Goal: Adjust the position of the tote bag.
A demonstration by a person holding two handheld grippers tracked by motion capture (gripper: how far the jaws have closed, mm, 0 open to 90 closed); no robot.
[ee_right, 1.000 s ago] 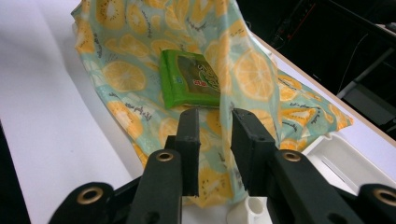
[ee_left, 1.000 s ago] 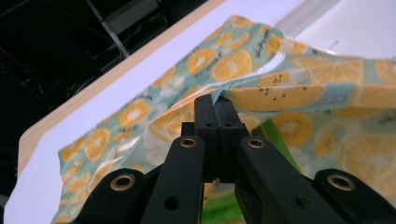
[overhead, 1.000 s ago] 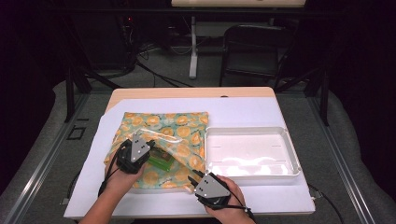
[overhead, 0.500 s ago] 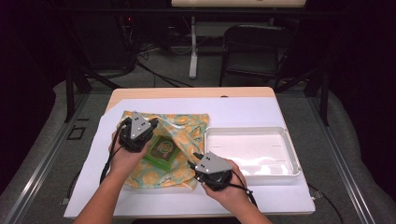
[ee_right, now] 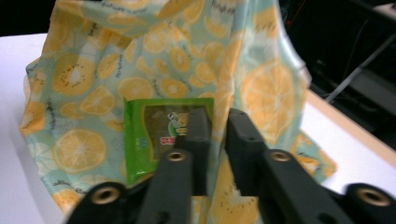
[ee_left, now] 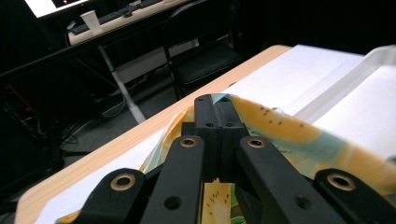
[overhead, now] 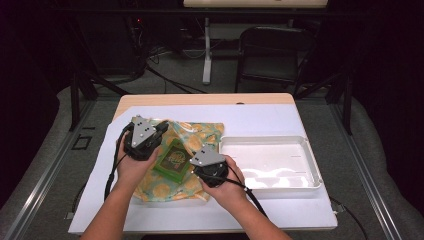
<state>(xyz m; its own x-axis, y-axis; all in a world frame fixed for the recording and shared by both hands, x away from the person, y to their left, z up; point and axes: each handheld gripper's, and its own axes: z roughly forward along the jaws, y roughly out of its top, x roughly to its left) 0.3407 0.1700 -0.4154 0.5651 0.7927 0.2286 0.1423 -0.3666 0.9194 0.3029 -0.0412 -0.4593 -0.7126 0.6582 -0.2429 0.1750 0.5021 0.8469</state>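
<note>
A fruit-print bag (overhead: 200, 132) lies on the white sheet, left of centre. My left gripper (overhead: 161, 128) is shut on the bag's upper edge (ee_left: 261, 116) and holds that layer raised. A green packet (overhead: 172, 159) lies in the bag's mouth, under the lifted layer. My right gripper (overhead: 194, 161) sits just right of the packet, pointing at it. In the right gripper view the packet (ee_right: 154, 135) lies behind the left jaw. My right gripper (ee_right: 218, 116) has just been closing to a narrow gap, and I see nothing pinched in it.
A white tray (overhead: 300, 165) stands at the right, next to the bag. The white sheet (overhead: 260, 117) covers most of the wooden tabletop. A black chair (overhead: 272, 50) and cables are on the floor beyond the far edge.
My left gripper has moved away from me and up, lifting the bag's layer. My right gripper has come from the table's front edge up to the packet. The packet has shifted slightly farther in.
</note>
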